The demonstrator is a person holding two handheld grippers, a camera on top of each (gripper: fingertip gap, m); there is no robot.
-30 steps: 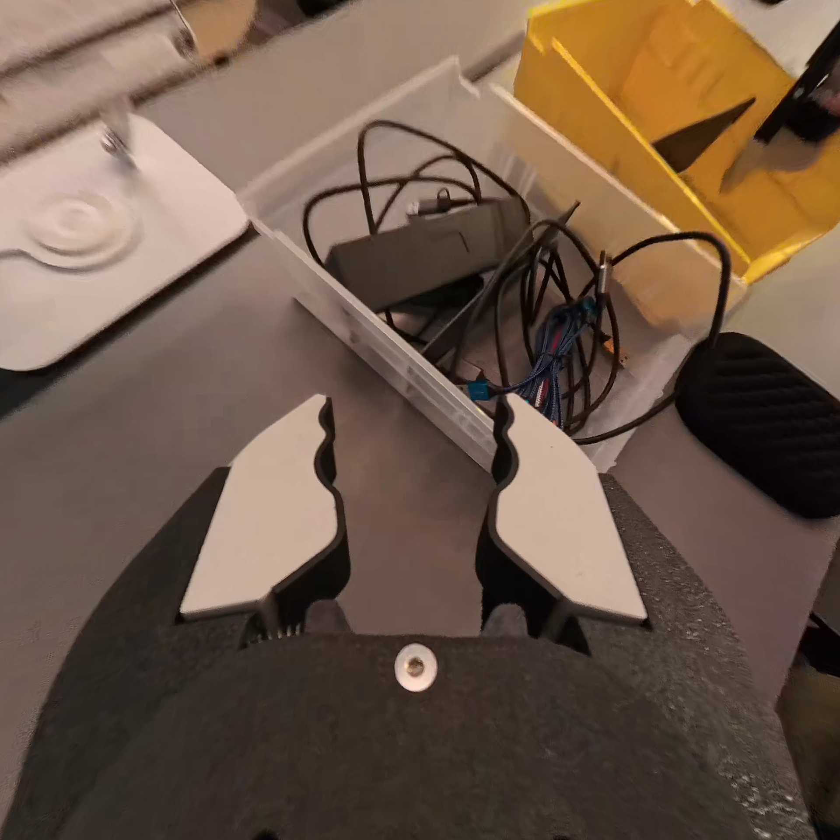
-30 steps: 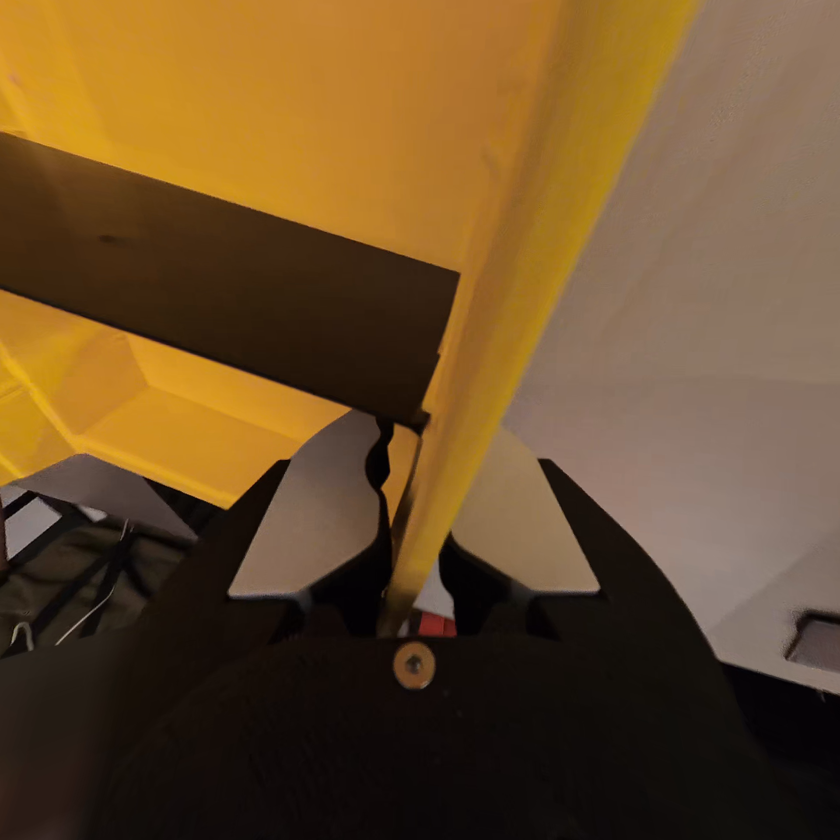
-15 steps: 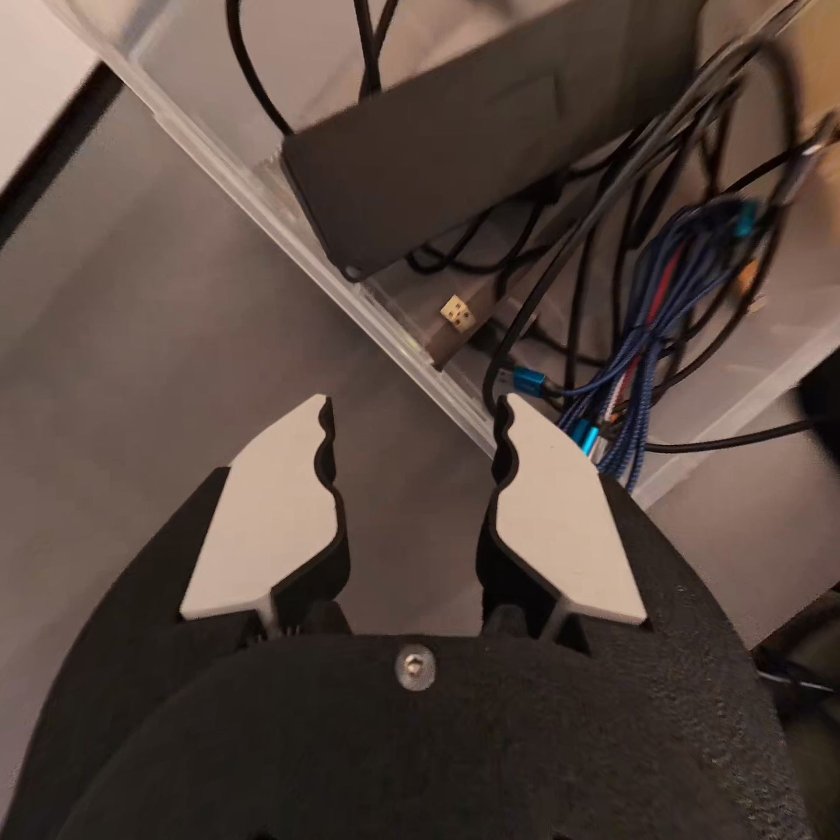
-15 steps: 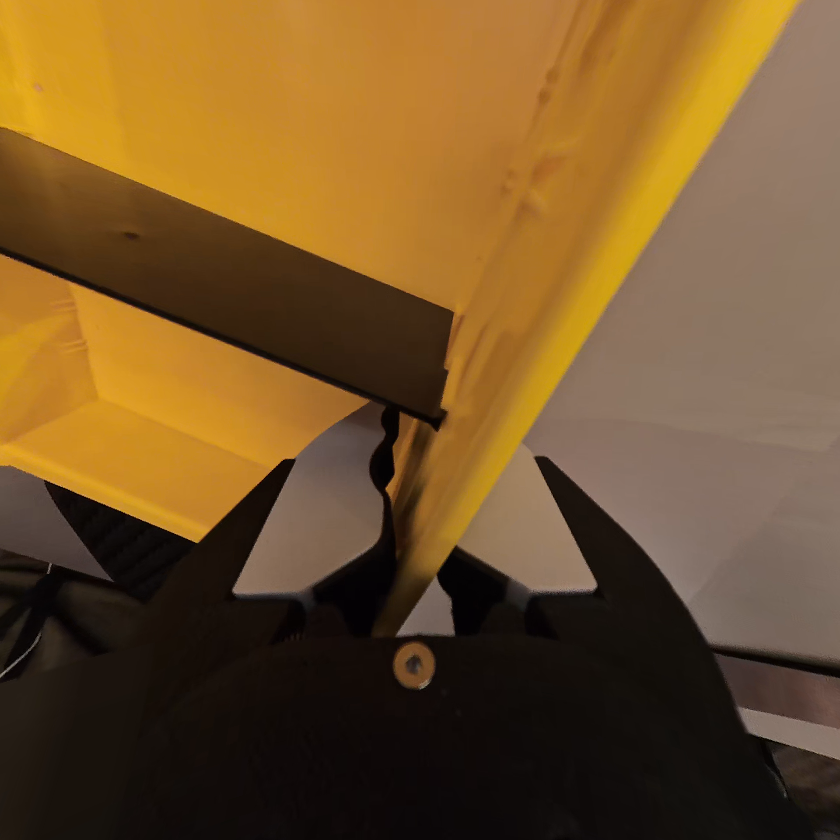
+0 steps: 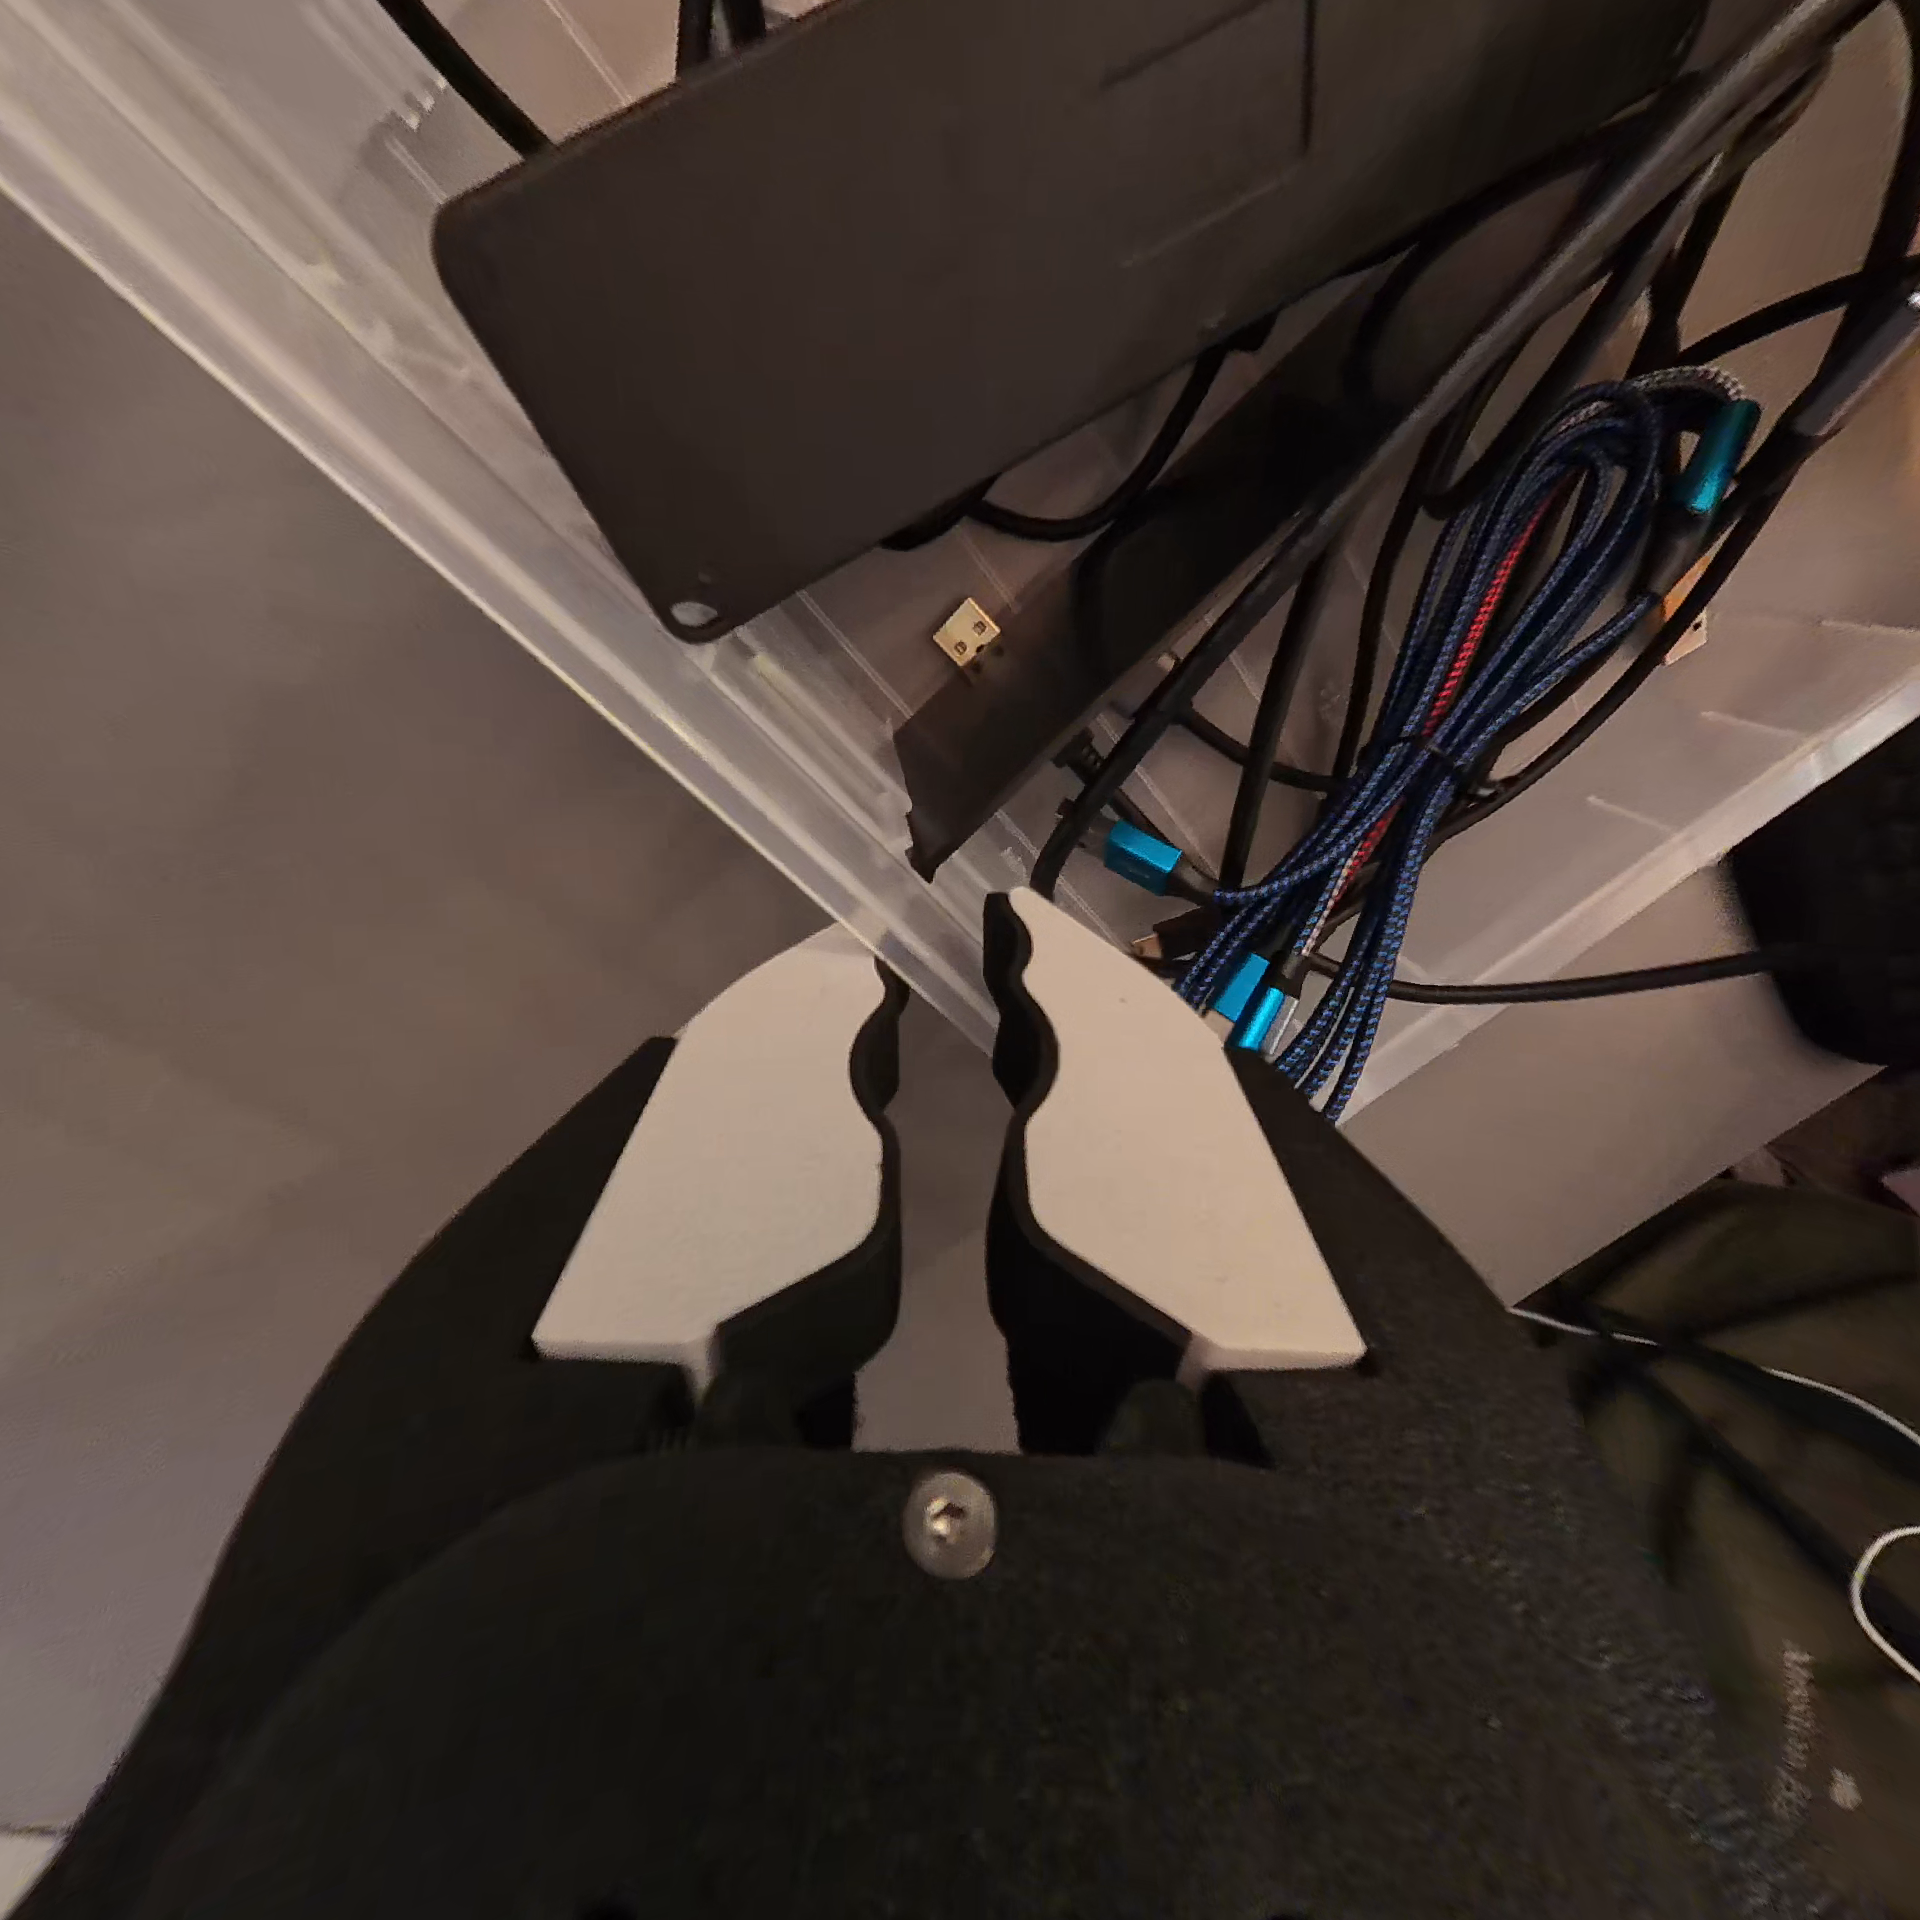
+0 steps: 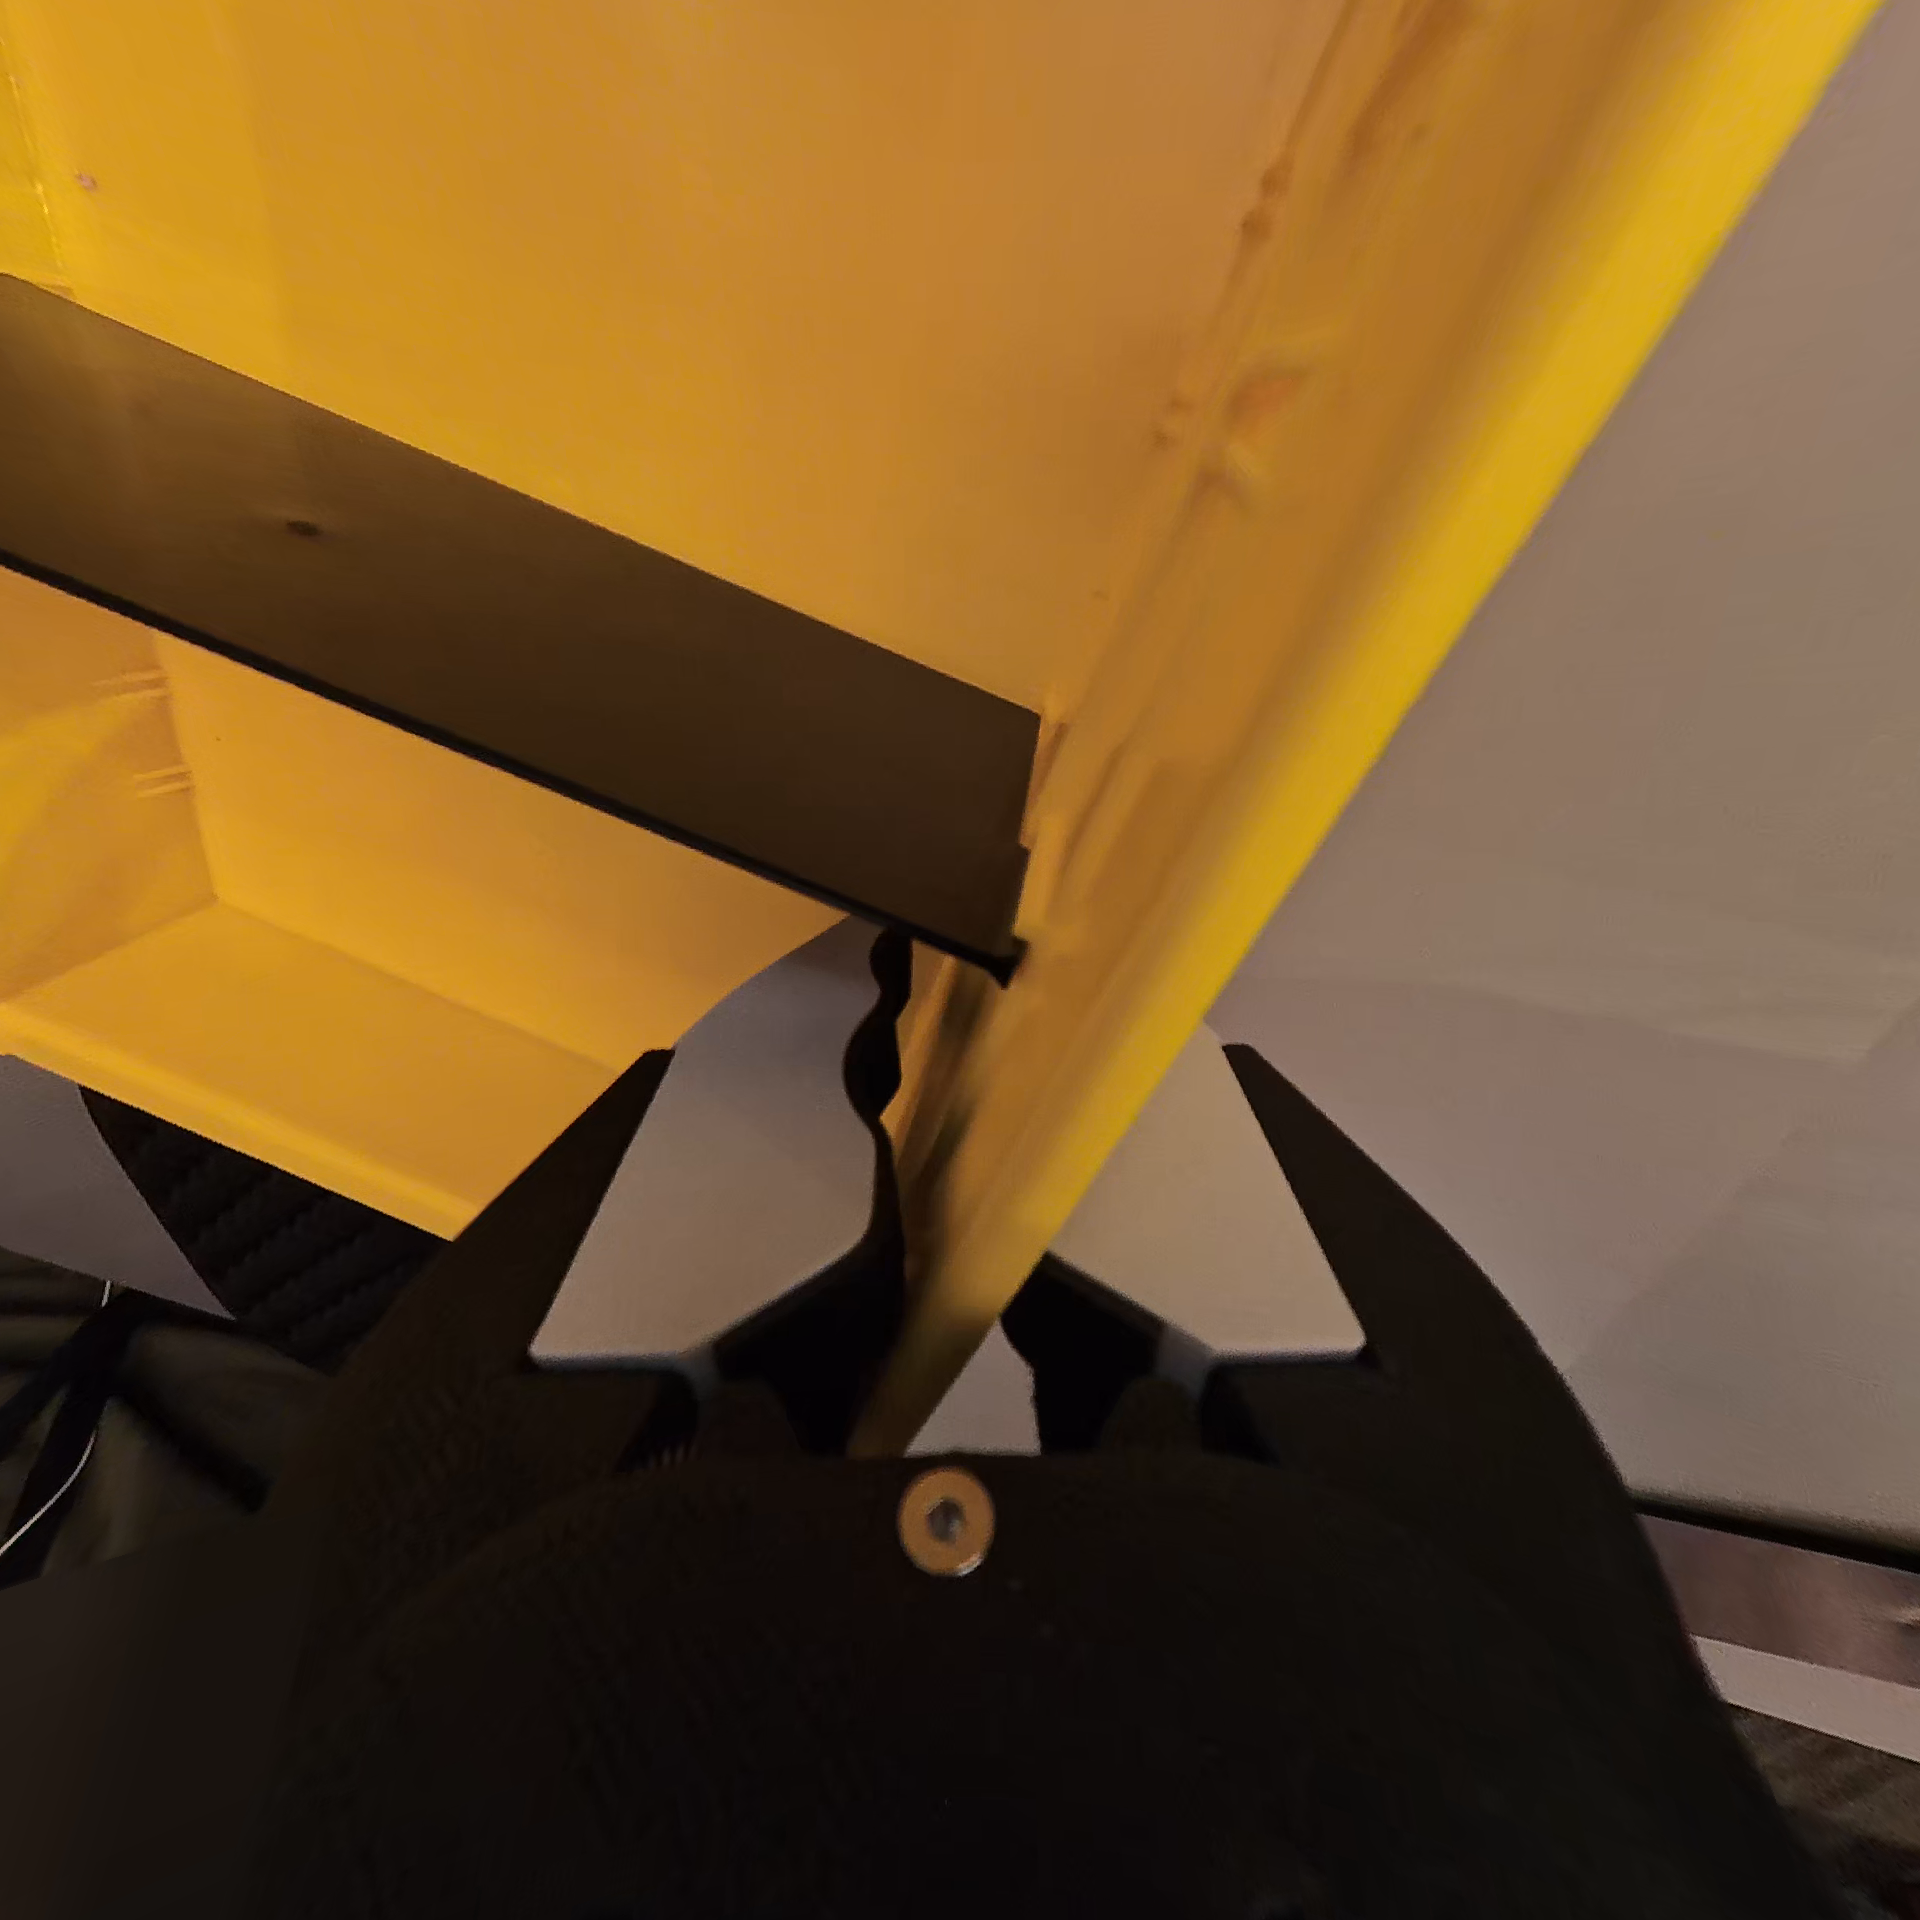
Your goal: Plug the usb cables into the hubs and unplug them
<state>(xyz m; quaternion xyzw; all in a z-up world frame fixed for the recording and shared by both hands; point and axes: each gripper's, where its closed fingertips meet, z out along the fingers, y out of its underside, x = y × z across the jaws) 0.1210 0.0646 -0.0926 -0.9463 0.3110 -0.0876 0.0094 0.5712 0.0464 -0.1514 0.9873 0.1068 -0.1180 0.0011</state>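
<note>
The left tool [image 5: 940, 961] has its jaws narrowed astride the clear bin's [image 5: 623, 665] near wall, on the grey desk [image 5: 260, 831]. Inside lie blue braided USB cables [image 5: 1455, 748], black cables and a dark flat hub [image 5: 883, 312]. The right tool [image 6: 966, 1049] clamps the yellow bin's [image 6: 1195, 935] side wall, beside a black divider [image 6: 520, 665].

Your views run dim and warm; wide-angle bending at edges, motion blur toward 1 o'clock on the yellow plastic bin wall [image 6: 1351, 520].
</note>
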